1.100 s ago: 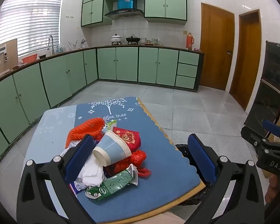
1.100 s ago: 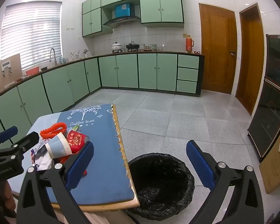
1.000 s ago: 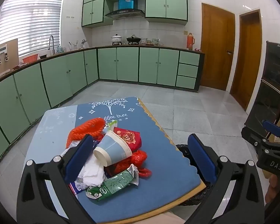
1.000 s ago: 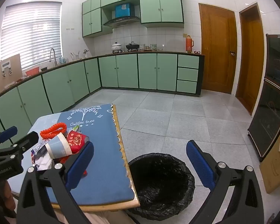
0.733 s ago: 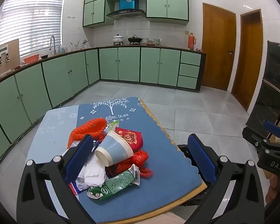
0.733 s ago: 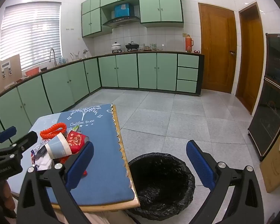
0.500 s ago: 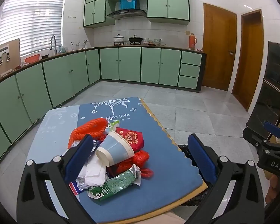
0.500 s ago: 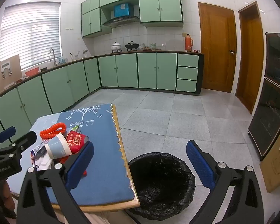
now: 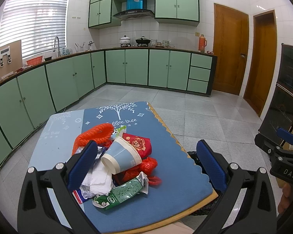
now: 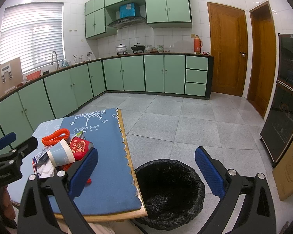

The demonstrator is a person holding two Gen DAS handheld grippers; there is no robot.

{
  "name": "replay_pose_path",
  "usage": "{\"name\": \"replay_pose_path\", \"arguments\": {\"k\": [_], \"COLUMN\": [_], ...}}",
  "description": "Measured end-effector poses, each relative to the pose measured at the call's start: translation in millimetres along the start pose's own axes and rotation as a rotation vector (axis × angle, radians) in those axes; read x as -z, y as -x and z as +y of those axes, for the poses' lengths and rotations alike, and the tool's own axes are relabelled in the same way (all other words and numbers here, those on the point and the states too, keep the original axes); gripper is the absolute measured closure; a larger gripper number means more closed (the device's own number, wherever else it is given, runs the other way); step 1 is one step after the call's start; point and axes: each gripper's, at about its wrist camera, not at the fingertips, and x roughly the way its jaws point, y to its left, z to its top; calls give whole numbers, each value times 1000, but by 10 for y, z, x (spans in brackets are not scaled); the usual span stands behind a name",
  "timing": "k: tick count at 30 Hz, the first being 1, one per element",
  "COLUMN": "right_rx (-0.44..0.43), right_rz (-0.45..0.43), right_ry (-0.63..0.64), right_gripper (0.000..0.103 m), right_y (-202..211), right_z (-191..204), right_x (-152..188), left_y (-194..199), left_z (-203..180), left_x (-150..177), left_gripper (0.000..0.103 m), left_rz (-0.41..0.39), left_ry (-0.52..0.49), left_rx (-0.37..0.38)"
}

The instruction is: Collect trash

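Observation:
A pile of trash lies on the blue-clothed table [image 9: 166,200]: a blue paper cup [image 9: 121,158] on its side, a red packet [image 9: 137,143], an orange knitted ring [image 9: 95,133], white crumpled paper [image 9: 99,181], a green wrapper [image 9: 121,193] and red plastic [image 9: 146,165]. My left gripper [image 9: 146,163] is open and empty, held above the pile. My right gripper [image 10: 146,167] is open and empty, above a bin with a black bag [image 10: 170,193] on the floor at the table's right edge. The cup [image 10: 60,154] and packet [image 10: 79,146] also show in the right wrist view.
Green kitchen cabinets [image 9: 127,68] line the far and left walls. Two wooden doors [image 9: 230,52] stand at the right. A dark glass cabinet [image 10: 287,97] and a cardboard sheet [image 10: 291,167] stand at the far right. The floor is grey tile.
Both views have shifted very slightly; the pile, the bin and both open grippers keep their places.

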Motion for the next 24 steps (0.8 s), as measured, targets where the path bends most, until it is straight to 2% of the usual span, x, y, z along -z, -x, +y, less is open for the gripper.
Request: {"name": "replay_pose_path", "arguments": {"k": [24], "right_rx": [-1], "right_rz": [2], "right_ry": [-3], "right_gripper": [6], "right_y": [-13], "right_z": [-3], "right_x": [2], "left_y": [1], "left_z": [-13], "left_x": [1], "left_gripper": [5], "left_rz": [1], "left_ry": [0], "left_rx": [-3]}}
